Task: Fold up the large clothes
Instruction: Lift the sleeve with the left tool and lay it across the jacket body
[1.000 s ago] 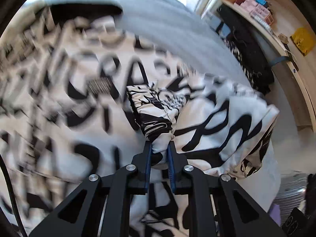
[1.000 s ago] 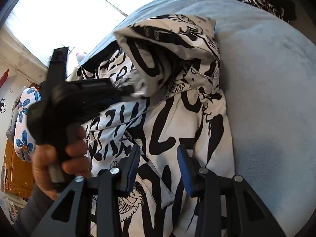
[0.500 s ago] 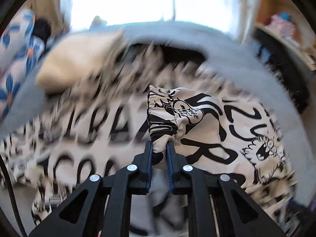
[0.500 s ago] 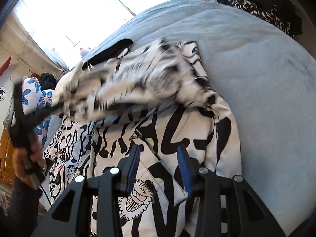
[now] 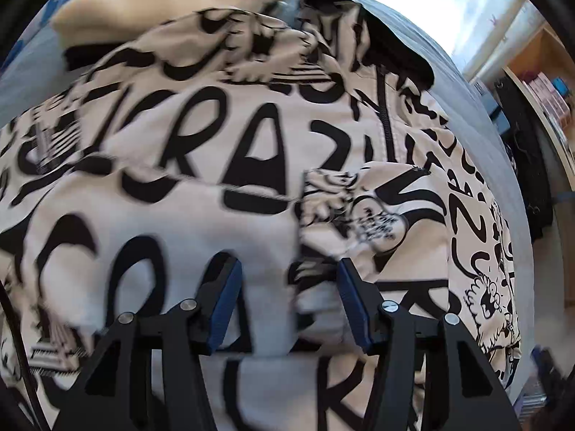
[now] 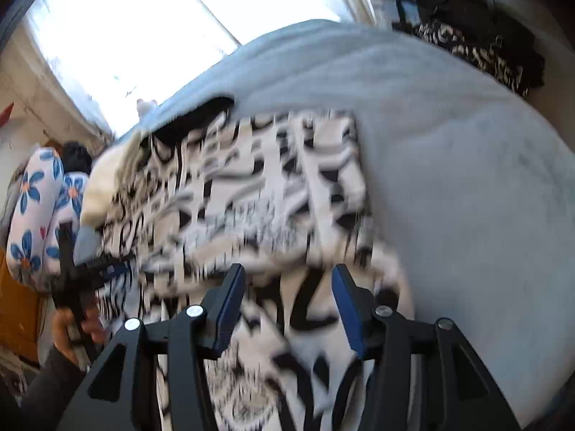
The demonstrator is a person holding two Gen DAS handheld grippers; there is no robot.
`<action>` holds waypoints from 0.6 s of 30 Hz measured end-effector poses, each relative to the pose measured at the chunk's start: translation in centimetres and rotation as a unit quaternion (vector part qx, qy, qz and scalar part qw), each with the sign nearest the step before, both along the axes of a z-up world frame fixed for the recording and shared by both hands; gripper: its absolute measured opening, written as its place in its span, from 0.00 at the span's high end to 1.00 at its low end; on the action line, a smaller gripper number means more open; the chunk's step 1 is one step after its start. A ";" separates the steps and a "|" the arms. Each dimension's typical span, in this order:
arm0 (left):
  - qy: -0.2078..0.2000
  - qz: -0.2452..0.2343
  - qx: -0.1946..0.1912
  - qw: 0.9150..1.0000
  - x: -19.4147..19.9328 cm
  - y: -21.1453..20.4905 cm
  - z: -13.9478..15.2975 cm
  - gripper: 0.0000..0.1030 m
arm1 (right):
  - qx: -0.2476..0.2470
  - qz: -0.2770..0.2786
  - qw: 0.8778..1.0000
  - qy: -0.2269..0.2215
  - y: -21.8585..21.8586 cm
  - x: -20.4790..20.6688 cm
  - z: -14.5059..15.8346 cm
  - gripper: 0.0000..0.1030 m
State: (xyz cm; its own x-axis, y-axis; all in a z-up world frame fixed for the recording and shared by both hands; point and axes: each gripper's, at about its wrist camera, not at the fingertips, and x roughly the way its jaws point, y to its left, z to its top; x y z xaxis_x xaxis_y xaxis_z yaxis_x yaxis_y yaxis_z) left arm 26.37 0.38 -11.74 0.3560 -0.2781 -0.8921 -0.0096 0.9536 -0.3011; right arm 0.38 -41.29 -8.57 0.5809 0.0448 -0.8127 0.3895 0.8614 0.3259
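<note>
The left tongs (image 5: 287, 301) have just let go of the sleeve (image 5: 359, 215) — folded across the hoodie (image 5: 222, 165) on the bed (image 6: 449, 179) — and the right tongs (image 6: 287, 301) gape empty at six o'clock, so next grab the hem.

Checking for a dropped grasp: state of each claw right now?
Left claw: open, jaws just opened, sleeve released onto the jacket.
Right claw: open, jaws just widened, holding nothing.
</note>
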 end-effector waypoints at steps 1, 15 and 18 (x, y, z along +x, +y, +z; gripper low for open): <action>0.001 -0.005 0.002 1.000 0.4 -0.7 0.0 0.42 | 0.000 -0.001 1.000 0.007 -0.8 0.9 -0.1 0.49; -0.027 -0.037 0.053 0.998 5.3 -5.1 -0.4 0.79 | 0.052 -0.007 0.992 0.115 -12.5 16.2 -10.0 0.49; -0.060 -0.043 0.068 0.995 5.7 -5.6 1.3 0.83 | 0.021 0.017 0.994 0.111 -11.9 17.5 -10.2 0.83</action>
